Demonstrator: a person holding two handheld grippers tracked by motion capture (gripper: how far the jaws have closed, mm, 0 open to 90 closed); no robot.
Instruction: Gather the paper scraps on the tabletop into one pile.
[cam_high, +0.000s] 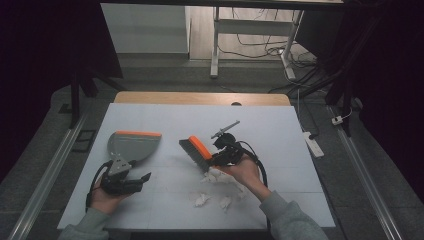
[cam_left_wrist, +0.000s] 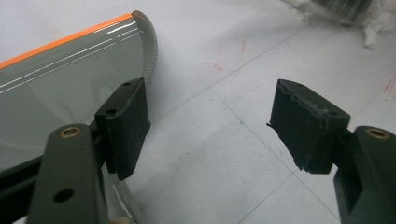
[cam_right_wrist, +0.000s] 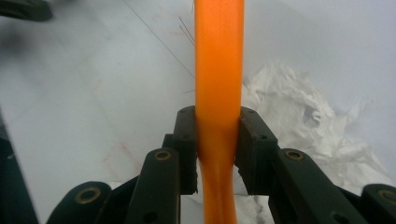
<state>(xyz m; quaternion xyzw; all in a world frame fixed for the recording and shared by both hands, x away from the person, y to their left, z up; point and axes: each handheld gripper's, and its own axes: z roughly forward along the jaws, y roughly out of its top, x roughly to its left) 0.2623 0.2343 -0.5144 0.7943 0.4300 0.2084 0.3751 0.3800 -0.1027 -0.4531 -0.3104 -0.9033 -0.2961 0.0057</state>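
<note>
Nearest, two forearms in grey sleeves were seen entering from the bottom edge of the high view, each hand wrapped around a black two-fingered gripper. Small crumpled scraps of white tissue paper (cam_high: 201, 200) were scattered on the white bench (cam_high: 280, 130) between the arms, just ahead of the near edge.

To the left, the left gripper (cam_high: 142, 179) was held low over the bench with its fingers (cam_left_wrist: 123, 126) spread wide apart and nothing between them; bare bench surface was seen through the gap in the left gripper view. The rounded rear edge of a grey plastic dustpan with an orange front lip (cam_high: 131, 145) was found just beside the left finger, lying flat on the bench, its orange lip turned away from the person.

To the right, a larger wad of crumpled white tissue (cam_high: 217, 176) was seen lying touching or just under the right hand. The right gripper (cam_high: 214, 159) was closed firmly on the orange plastic handle of a small hand brush (cam_right_wrist: 218, 70), the handle pinched between both finger pads in the right gripper view, with the white wad (cam_right_wrist: 303, 121) lying beside it. In the high view the brush's dark bristles (cam_high: 192, 152) were angled down toward the bench, just left of the wad and well apart from the dustpan.

Farther off, a wooden strip was visible along the bench's far edge, and beyond it a grey floor with white desk legs (cam_high: 215, 45) and loose cables (cam_high: 305, 75).
</note>
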